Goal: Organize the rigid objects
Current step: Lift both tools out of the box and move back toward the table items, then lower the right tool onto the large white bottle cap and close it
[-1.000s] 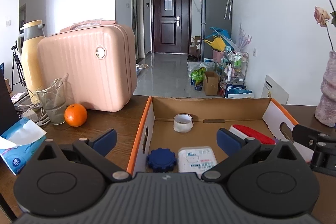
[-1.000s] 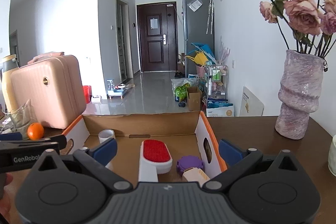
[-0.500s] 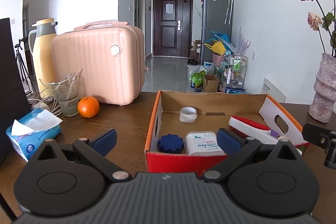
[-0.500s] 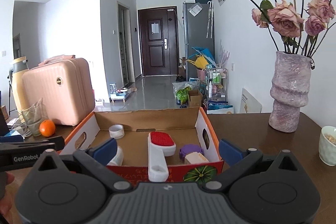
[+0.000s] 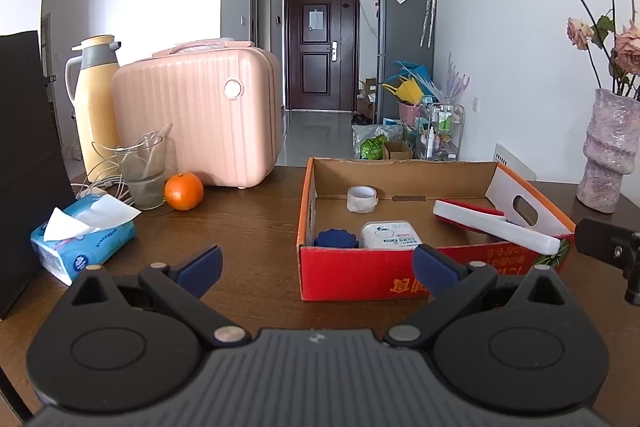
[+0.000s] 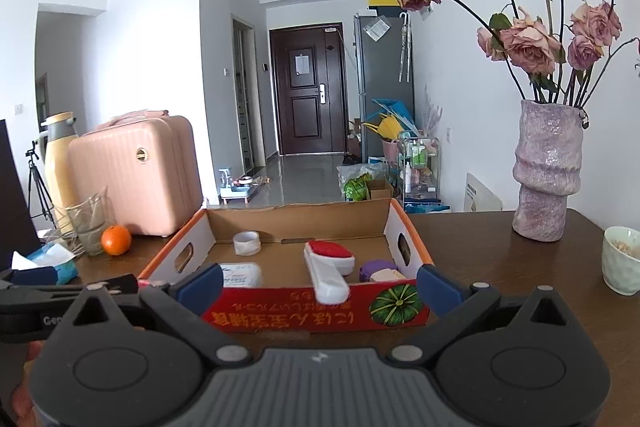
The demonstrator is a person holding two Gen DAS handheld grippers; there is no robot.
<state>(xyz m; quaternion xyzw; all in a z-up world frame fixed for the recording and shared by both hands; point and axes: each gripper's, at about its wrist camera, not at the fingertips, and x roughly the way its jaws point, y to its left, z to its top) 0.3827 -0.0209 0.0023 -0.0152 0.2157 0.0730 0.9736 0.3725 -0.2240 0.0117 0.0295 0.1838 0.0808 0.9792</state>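
Holding both the left tool [image 5: 316,261] and right tool [image 6: 318,283] open and empty, we face the cardboard box [image 5: 400,275] on the bench [image 5: 248,227].

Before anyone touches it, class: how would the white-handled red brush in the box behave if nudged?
The brush looks rigid. Its handle overhangs the box's front wall, so a nudge might tip or slide it. It probably won't roll.

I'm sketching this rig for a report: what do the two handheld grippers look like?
Both match: the left gripper and right gripper have black bodies with ribbed grey centres, two round discs, silver pivot pins and blue fingertip pads. No cables or sleeves show.
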